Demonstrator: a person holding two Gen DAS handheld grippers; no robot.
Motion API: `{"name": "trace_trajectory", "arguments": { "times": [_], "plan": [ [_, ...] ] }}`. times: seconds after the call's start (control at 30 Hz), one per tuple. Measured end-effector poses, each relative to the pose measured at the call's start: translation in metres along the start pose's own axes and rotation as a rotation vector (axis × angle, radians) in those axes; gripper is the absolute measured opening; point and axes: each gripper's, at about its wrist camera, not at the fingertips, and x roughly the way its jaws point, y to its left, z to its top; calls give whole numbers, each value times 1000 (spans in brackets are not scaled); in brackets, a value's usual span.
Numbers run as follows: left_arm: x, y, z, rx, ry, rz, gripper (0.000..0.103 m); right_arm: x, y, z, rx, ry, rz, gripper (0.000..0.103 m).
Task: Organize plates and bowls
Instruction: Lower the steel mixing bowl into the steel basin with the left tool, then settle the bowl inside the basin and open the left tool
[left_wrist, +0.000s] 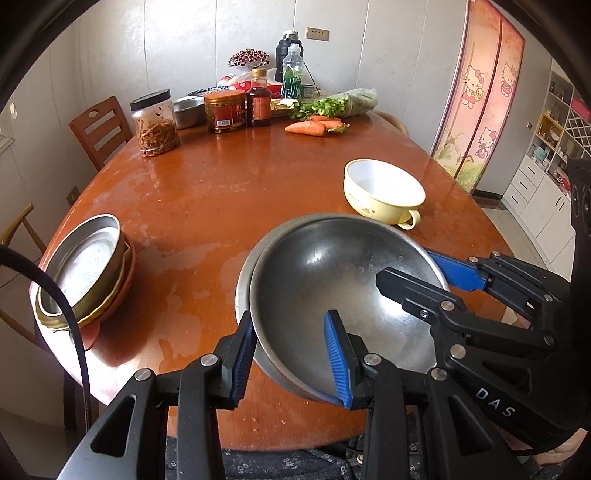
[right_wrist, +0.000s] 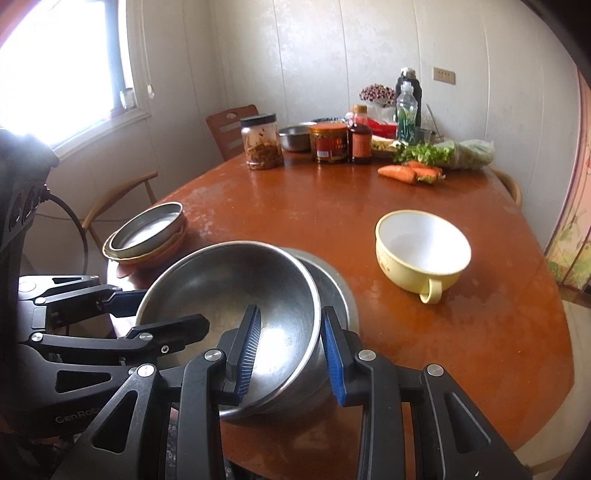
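A steel bowl (left_wrist: 332, 280) sits tilted inside a second steel bowl (right_wrist: 332, 291) at the near edge of the brown table (left_wrist: 207, 192). My left gripper (left_wrist: 291, 354) straddles the upper bowl's near-left rim, jaws apart and not pressing. My right gripper (right_wrist: 291, 350) straddles its right rim (right_wrist: 314, 306), jaws also apart. Each gripper shows in the other's view: the right (left_wrist: 424, 273), the left (right_wrist: 166, 314). A stack of plates (left_wrist: 85, 269) topped by a steel plate stands at the left edge. A cream bowl with a handle (left_wrist: 384, 192) stands on the right.
At the far end stand a jar of dried food (left_wrist: 155, 123), a red-labelled jar (left_wrist: 225, 110), a sauce bottle (left_wrist: 258, 98), a steel basin (left_wrist: 188, 110), carrots (left_wrist: 306, 127) and greens (left_wrist: 332, 105). Wooden chairs (left_wrist: 99, 125) stand at the left.
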Motion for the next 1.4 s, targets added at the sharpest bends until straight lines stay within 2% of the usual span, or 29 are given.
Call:
{"name": "trace_trajectory", "arguments": {
  "times": [0.27, 0.6, 1.4],
  "plan": [
    [19, 0, 2, 1, 26, -19, 37, 16, -9, -2, 14, 23, -15, 35],
    [23, -2, 0, 16, 17, -18, 37, 24, -12, -4, 16, 29, -28, 35],
    [12, 4, -1, -1, -11, -36, 37, 22, -10, -4, 22, 17, -27, 41]
  ]
}}
